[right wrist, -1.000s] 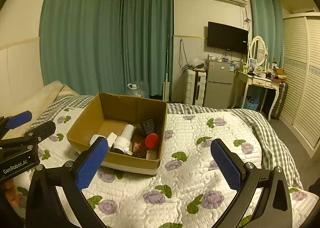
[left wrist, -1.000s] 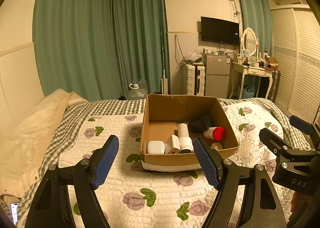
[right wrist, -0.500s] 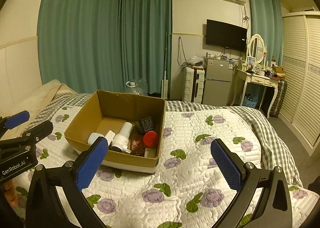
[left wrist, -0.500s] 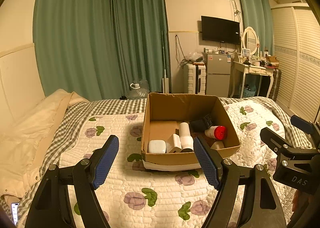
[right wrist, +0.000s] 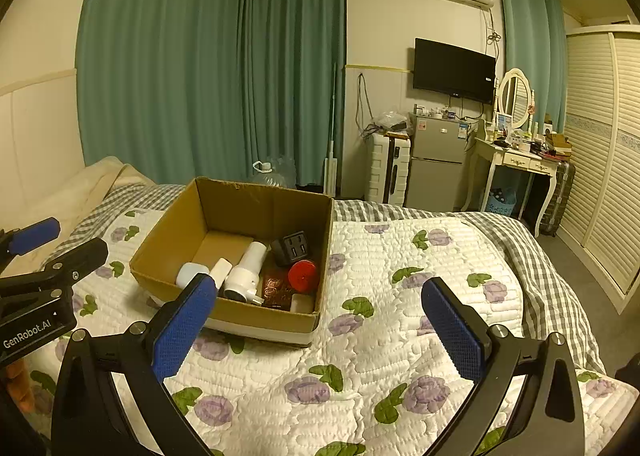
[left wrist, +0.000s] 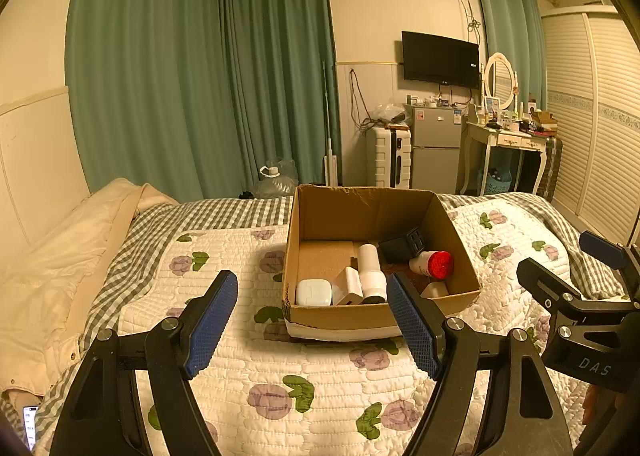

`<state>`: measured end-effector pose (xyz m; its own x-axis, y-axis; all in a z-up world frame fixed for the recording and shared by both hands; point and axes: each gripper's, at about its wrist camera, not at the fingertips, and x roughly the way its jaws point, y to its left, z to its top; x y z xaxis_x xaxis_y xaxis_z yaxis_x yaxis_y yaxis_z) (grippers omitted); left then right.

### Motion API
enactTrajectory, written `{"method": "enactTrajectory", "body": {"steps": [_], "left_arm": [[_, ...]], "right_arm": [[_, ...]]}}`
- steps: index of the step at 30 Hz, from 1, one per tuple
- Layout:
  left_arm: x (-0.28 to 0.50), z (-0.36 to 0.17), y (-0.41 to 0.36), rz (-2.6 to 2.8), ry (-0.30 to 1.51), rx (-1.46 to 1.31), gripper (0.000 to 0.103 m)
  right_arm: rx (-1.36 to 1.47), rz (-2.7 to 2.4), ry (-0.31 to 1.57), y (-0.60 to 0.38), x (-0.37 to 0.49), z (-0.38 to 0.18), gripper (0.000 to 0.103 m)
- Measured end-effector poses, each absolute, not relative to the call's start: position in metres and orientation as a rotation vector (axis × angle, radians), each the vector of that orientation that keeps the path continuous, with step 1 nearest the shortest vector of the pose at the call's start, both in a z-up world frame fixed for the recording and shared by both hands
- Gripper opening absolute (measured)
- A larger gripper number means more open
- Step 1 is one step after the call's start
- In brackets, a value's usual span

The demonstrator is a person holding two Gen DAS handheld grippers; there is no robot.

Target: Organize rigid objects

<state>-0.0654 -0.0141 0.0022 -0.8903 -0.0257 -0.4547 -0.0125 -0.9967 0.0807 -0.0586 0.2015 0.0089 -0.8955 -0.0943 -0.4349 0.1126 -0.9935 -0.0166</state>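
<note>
Both tongs we hold are spread wide with nothing between their blue pads. Our left gripper (left wrist: 312,320) hovers over the floral quilt (left wrist: 240,368), just short of the cardboard box (left wrist: 372,216); our right gripper (right wrist: 320,330) hangs beside it, past the box's right front corner.

Going left to right inside the box, we see a white rounded case (left wrist: 314,292) in the near left corner, then a small white charger block (left wrist: 347,288) leaning against a white cylindrical device (left wrist: 370,270) lying on its side. Behind and to the right sits a black cube power adapter (left wrist: 402,248), tilted. Next comes a white bottle with a red cap (left wrist: 432,263), lying down with the cap facing us. A small pale block (left wrist: 435,290) rests at the near right wall. From the right wrist we also see a brown patterned flat item (right wrist: 277,288) on the box floor between the cylinder and the red cap.
</note>
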Motion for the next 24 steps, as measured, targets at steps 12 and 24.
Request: {"method": "enactTrajectory", "body": {"steps": [12,24], "left_arm": [[-0.0654,0.0017,-0.0142,-3.044,-0.129,0.735,0.080],[-0.0656,0.0010,-0.0143,-3.043,-0.130,0.737,0.080]], "right_arm": [[0.692,-2.950,0.071,0.1969,-0.0599,0.0043,0.103],[0.700,-2.950,0.071,0.1956,-0.0600,0.0018,0.103]]}}
